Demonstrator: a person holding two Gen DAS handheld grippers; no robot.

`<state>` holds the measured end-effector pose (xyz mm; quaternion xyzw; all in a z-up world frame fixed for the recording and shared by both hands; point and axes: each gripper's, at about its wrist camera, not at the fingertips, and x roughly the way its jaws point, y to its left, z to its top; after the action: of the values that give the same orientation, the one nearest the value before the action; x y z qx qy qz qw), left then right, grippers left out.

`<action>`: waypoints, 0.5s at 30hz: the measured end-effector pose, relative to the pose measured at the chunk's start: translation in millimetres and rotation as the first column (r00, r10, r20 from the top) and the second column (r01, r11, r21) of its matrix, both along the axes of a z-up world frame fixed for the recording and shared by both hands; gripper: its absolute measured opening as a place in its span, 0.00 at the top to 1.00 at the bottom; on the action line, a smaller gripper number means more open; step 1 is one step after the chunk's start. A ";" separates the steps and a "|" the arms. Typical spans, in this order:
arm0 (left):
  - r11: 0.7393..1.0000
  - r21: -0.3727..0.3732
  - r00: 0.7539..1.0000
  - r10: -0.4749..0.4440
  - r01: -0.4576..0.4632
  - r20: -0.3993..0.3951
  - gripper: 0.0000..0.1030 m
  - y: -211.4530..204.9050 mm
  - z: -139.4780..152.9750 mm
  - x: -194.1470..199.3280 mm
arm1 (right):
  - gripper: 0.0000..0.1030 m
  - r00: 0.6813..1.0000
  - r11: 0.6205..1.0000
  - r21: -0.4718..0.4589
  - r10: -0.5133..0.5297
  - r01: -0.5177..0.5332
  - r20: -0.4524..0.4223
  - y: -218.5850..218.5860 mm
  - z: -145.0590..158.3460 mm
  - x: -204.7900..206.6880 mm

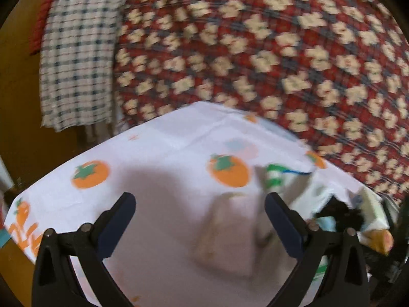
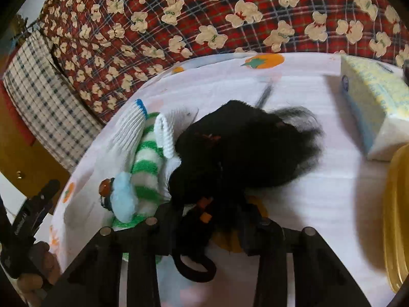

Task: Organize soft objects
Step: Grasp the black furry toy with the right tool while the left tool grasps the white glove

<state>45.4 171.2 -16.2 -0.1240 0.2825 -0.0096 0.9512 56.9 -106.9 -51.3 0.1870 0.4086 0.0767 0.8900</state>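
A tissue pack and a yellow container sit at the right of the bench. The right hand-held gripper clenches the black furry toy, beside a green-striped sock running lengthwise away from the camera. The left hand-held gripper hangs released over the white fruit-print cloth.

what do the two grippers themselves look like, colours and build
Left gripper: black plastic frame, round silver pivot pins, dark navy fingers. Right gripper: the same black frame and silver pins; its fingers are mostly hidden. From the right view, the left one shows small white lettering on its side, too blurred to read.
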 end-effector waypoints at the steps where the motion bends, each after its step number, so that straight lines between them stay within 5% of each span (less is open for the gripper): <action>1: 1.000 0.006 1.000 -0.020 0.020 0.009 0.01 -5.4 2.9 1.1 | 0.64 1.000 1.000 0.012 0.008 -0.008 0.007 -1.5 0.5 -1.5; 6: 0.988 0.026 0.988 -0.154 0.155 -0.029 0.01 -42.6 14.4 30.3 | 0.70 0.994 0.999 0.004 0.033 -0.034 0.105 -3.0 14.2 -19.1; 10: 0.954 0.091 0.957 -0.280 0.286 -0.079 0.04 -82.7 15.3 50.1 | 0.71 0.978 0.999 -0.050 0.017 -0.007 0.206 -9.7 29.3 -38.2; 12: 0.933 0.169 0.946 -0.298 0.317 -0.124 0.10 -104.5 9.1 58.9 | 0.72 0.972 0.998 -0.065 0.005 0.010 0.234 -14.0 33.3 -42.1; 15: 0.915 0.186 0.927 -0.323 0.357 -0.190 0.23 -118.8 -2.6 71.3 | 0.73 0.968 0.997 -0.069 -0.013 0.031 0.249 -22.3 36.4 -44.6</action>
<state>116.7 52.4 -18.8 0.0316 0.3721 -0.1348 0.9178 12.3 -129.2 -14.9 0.1482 0.2944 0.0750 0.9411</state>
